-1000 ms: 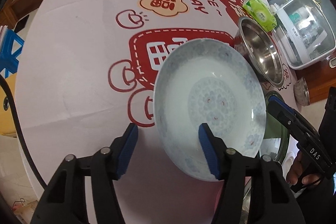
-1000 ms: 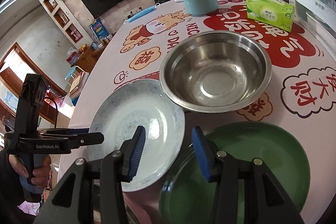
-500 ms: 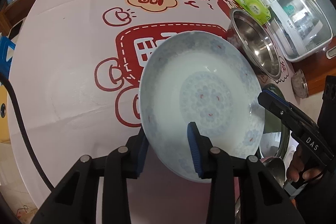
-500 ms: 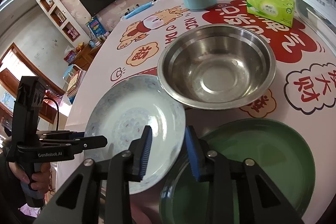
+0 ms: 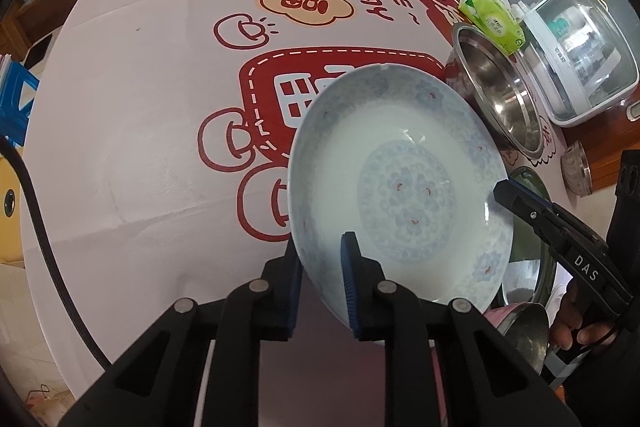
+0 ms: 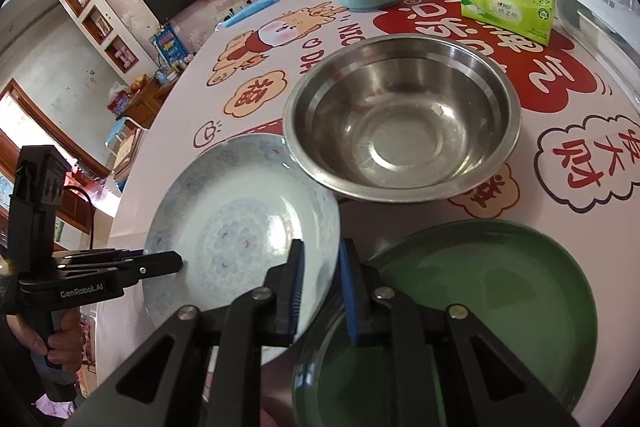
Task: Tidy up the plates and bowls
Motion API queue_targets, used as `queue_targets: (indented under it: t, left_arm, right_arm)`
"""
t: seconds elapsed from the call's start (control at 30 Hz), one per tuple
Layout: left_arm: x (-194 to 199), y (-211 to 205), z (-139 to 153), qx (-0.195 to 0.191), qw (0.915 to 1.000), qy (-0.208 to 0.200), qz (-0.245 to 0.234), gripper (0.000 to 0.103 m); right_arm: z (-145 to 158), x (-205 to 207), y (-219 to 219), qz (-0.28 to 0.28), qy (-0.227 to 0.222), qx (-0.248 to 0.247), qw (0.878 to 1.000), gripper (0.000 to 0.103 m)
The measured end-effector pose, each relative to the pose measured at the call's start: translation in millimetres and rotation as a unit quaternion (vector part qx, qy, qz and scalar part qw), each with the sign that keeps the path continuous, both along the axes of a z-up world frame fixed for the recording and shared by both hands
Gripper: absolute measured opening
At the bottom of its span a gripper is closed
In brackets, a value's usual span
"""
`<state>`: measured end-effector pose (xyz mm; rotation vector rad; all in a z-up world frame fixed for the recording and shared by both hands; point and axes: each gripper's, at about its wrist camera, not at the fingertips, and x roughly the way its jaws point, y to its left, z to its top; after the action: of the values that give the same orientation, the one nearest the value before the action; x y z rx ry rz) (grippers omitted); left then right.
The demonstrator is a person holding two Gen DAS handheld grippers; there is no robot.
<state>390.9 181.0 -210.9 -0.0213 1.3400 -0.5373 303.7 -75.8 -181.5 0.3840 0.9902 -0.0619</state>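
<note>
White porcelain plate with pale blue floral pattern point(image 5: 400, 187), pinched at opposite rim edges by left gripper point(image 5: 320, 283) and right gripper point(image 6: 320, 291), both just closed onto the rim, blue pads pressing either side. Tilted over the cartoon-printed white counter point(image 5: 140, 107), near edge raised in the left wrist view, just beside a round stainless steel bowl point(image 6: 400, 119) and a dark green round plate point(image 6: 480, 307).
</note>
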Motion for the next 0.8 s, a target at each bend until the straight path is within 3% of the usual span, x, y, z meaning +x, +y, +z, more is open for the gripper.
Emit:
queue_targets:
  t: [0.23,0.8]
  left_arm:
    - [-0.4,0.5,0.4,0.003,1.0000,0.000,0.007,0.017]
    - [-3.8,16.3,2.8,0.015,0.9996,-0.001,0.025,0.016]
  right_arm:
    - [0.0,0.7,0.6,-0.002,0.009,-0.014,1.000,0.006]
    - [1.6,4.4,8.8,0.027,0.009,0.004,1.000,0.006]
